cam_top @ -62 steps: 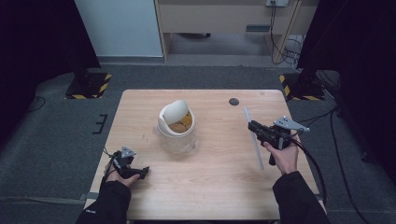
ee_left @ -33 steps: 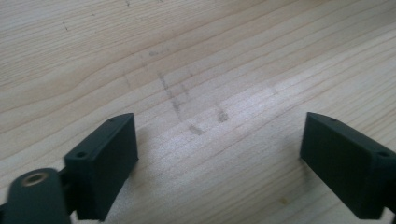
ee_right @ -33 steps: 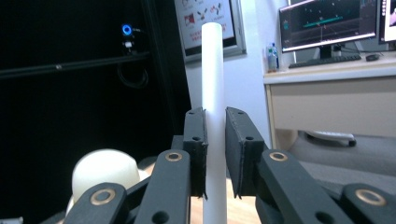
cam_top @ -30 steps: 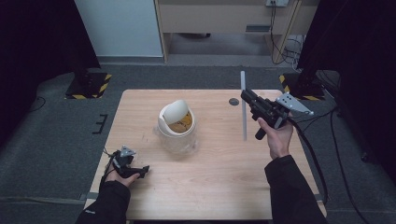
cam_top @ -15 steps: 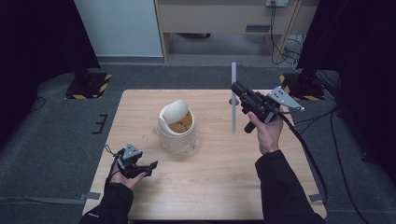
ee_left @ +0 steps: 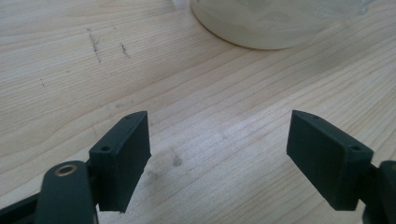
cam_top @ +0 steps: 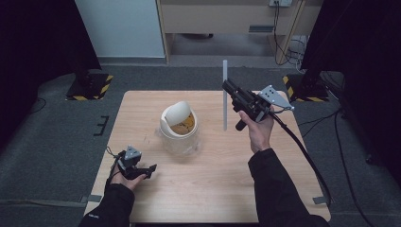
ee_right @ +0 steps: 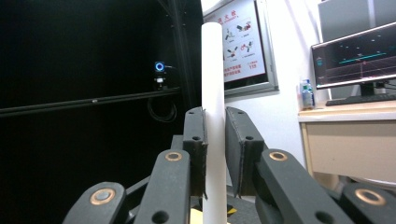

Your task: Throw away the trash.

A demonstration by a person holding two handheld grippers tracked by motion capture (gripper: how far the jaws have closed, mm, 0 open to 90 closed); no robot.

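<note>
Right hand-held gripper (cam_top: pixel 227 88) is raised above the far right part of the counter (cam_top: pixel 217 189), with its jaws clamped on a thin white rod (cam_top: pixel 225 97). In the high view the rod stands upright, passing through the jaws near its upper third, and its lower end hangs clear of the counter surface. The right gripper view shows the rod (ee_right: pixel 213 112) pressed between both pads, running from the bottom edge upward past the jaw tips.

Left hand-held gripper (cam_top: pixel 150 169) rests low at the near left part of the counter, held in the person's left hand (cam_top: pixel 124 176). Its jaws have just been closing partway and stand apart, with bare wood between them.

A clear jar (cam_top: pixel 178 139) stands near the middle of the counter, with a white domed lid (cam_top: pixel 174 114) tilted open on top and yellowish contents visible inside. The rod is to the right of the jar, apart from it.
</note>
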